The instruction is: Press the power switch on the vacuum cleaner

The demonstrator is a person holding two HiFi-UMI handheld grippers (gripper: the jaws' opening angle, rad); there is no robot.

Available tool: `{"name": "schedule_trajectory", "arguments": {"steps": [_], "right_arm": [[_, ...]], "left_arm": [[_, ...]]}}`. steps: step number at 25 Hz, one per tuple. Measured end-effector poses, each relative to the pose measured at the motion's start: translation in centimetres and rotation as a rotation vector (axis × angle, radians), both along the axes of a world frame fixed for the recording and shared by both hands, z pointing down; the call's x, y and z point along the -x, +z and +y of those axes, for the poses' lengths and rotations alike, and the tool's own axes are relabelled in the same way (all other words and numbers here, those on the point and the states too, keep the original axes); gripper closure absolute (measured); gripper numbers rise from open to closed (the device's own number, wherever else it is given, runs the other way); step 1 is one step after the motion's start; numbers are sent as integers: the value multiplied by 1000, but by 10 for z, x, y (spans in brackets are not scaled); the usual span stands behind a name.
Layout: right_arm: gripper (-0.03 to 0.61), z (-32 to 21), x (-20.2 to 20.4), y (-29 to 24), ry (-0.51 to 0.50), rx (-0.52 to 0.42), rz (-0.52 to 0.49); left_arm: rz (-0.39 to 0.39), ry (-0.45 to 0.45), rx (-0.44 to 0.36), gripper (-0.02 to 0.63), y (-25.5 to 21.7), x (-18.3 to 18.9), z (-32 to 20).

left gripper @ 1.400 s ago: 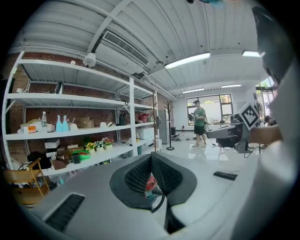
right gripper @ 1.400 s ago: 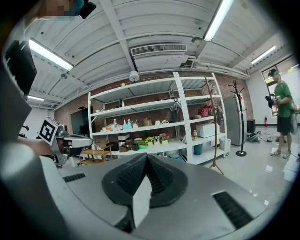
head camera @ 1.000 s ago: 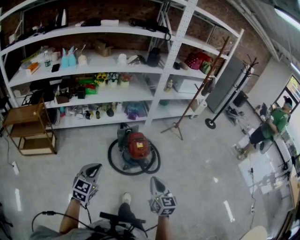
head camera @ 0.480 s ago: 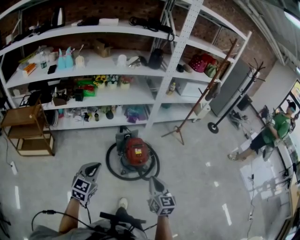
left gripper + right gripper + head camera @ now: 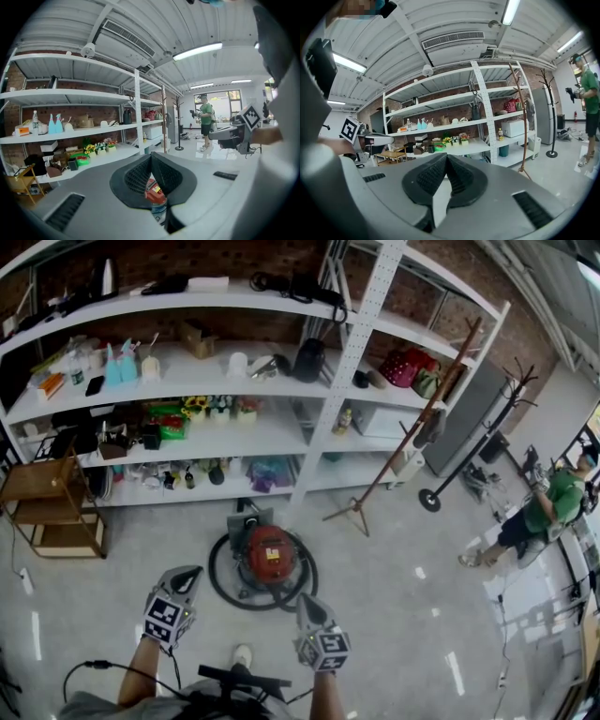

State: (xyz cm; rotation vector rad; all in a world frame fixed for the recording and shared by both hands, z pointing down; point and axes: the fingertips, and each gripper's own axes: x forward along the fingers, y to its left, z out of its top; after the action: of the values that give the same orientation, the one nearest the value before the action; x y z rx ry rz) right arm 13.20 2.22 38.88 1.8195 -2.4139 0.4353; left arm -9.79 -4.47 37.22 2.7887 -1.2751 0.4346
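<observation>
A red vacuum cleaner (image 5: 268,554) stands on the floor in front of the shelves, with its black hose (image 5: 217,576) coiled around it. In the head view my left gripper (image 5: 187,573) is shut, low and left of the vacuum, and holds nothing. My right gripper (image 5: 307,600) is also shut and empty, just below the hose's right side. Neither touches the vacuum. In the left gripper view a part of the red vacuum (image 5: 153,190) shows through the gap under the closed jaws. The power switch cannot be made out.
A white shelving unit (image 5: 349,362) full of small items runs along the brick wall. A wooden rack (image 5: 52,507) stands at the left, a leaning wooden coat stand (image 5: 398,442) and a black pole stand (image 5: 441,479) at the right. A person in green (image 5: 553,502) is far right.
The vacuum has come nearer to both grippers in the head view as I step toward it. Both grippers stay shut and hold the same pose.
</observation>
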Motion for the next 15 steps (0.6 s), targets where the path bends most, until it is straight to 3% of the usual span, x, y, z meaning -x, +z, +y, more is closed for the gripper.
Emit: {"name": "schedule_trajectory", "arguments": {"steps": [15], "right_arm": [[566, -47, -24, 12, -31, 18, -18]], "left_arm": [[-26, -15, 12, 621, 7, -30, -44]]}}
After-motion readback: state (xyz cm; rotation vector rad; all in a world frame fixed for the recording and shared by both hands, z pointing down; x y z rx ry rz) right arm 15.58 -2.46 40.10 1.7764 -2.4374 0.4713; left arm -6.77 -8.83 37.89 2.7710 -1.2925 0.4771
